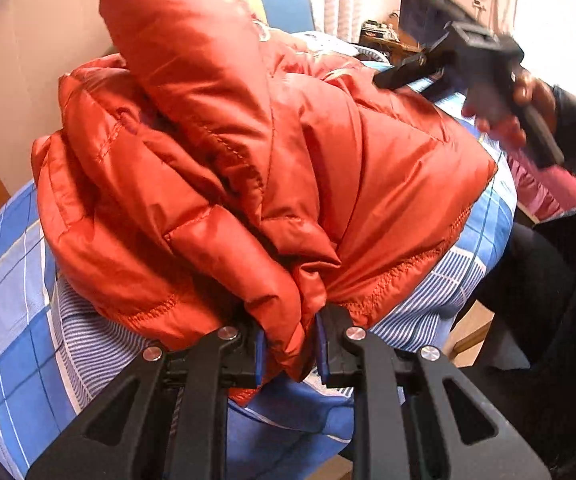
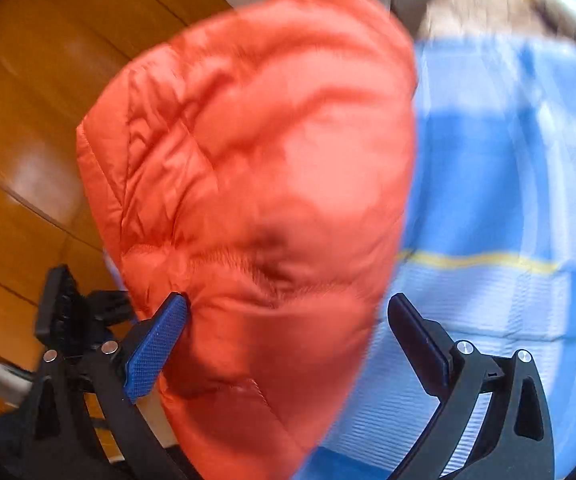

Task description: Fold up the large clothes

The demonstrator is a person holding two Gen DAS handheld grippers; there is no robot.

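I am at a bed [image 1: 12, 292] with a blue checked sheet, and on it lies a big orange puffer jacket [image 1: 248, 168], bunched up in a thick pile. It sits near the edge of the bed, with one puffy part sticking up high. I think I am in the middle of folding it: some parts are already laid over each other, but the pile is lumpy and not flat yet.

My left hand-held gripper [image 1: 290, 354] is pinching a thick fold at the near edge of the jacket, with the blue pads pressed into the cloth on both sides. My right hand-held gripper [image 2: 288, 344] is spread wide. Orange cloth sits between its pads, and the left pad [image 2: 156, 354] looks like it touches the jacket, but the other pad stands apart, so it is not holding anything.

Next I think my right side must close on a good edge, so both sides can lay the tall part down flat. The puffy cloth is slippery and may spring back.

The left view shows the whole pile, my right hand [image 1: 500, 108] and a pink cloth [image 1: 544, 188] beyond it. The right view is blurry and shows only a wooden floor [image 2: 28, 120] beside the bed
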